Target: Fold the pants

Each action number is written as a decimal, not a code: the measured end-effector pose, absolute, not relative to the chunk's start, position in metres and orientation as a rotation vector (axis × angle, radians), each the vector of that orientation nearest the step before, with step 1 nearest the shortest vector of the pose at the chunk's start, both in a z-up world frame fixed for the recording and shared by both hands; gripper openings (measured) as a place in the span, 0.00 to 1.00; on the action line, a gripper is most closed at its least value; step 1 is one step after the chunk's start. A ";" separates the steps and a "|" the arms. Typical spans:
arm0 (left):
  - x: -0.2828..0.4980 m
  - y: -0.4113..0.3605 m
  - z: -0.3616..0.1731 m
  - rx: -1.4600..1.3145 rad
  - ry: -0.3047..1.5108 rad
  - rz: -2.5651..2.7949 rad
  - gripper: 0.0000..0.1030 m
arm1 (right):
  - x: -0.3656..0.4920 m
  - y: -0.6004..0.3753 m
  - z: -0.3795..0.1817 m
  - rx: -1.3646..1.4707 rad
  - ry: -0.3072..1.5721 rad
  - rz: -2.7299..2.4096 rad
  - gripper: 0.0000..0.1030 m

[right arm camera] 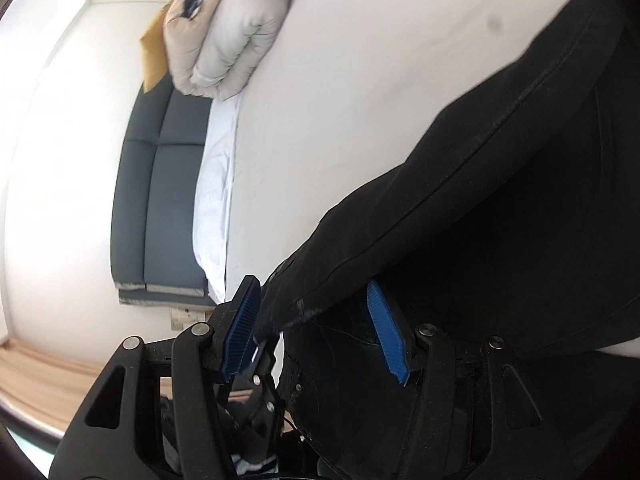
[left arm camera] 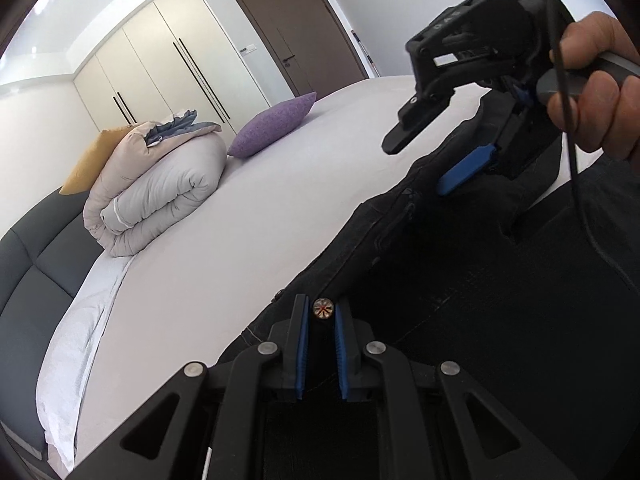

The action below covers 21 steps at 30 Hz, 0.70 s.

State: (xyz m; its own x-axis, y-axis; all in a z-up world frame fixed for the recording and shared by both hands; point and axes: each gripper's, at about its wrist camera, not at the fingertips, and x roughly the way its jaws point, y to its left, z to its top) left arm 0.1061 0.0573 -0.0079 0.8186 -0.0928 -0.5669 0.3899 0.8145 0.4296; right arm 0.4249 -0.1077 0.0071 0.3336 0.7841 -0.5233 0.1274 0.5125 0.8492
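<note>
Black pants point(left arm camera: 460, 280) lie along the white bed point(left arm camera: 240, 220). In the left wrist view my left gripper point(left arm camera: 322, 322) is shut on the waistband by the metal button point(left arm camera: 323, 309). My right gripper point(left arm camera: 420, 164), held in a hand, hovers open over the pants further along. In the right wrist view the right gripper point(right arm camera: 316, 328) stands open, its blue pads point(right arm camera: 386, 332) either side of an edge of the black pants point(right arm camera: 480, 220).
A rolled grey duvet point(left arm camera: 156, 184), a purple pillow point(left arm camera: 272, 126) and a yellow pillow point(left arm camera: 86, 168) sit at the head of the bed. A dark grey headboard point(left arm camera: 36, 264) runs on the left. Wardrobes point(left arm camera: 152, 68) and a brown door point(left arm camera: 296, 32) stand behind.
</note>
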 end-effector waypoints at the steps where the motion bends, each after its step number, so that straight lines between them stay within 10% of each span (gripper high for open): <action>1: 0.104 0.058 -0.009 0.563 0.557 -0.272 0.12 | 0.426 -0.104 0.003 0.973 1.197 0.502 0.53; 5: 0.101 0.060 -0.009 0.555 0.558 -0.273 0.12 | 0.432 -0.093 -0.006 1.004 1.204 0.469 0.49; 9: 0.096 0.064 -0.009 0.546 0.561 -0.275 0.12 | 0.414 -0.091 -0.010 0.962 1.168 0.458 0.10; 21: 0.036 0.085 -0.027 0.629 0.608 -0.303 0.12 | 0.292 -0.058 -0.017 0.845 1.143 0.399 0.07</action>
State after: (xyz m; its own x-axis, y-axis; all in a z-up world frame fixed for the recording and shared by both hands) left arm 0.0364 0.0852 -0.0268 0.7855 -0.0833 -0.6133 0.4391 0.7733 0.4574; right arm 0.2919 -0.0583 -0.0174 0.3909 0.6704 -0.6307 0.1324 0.6371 0.7593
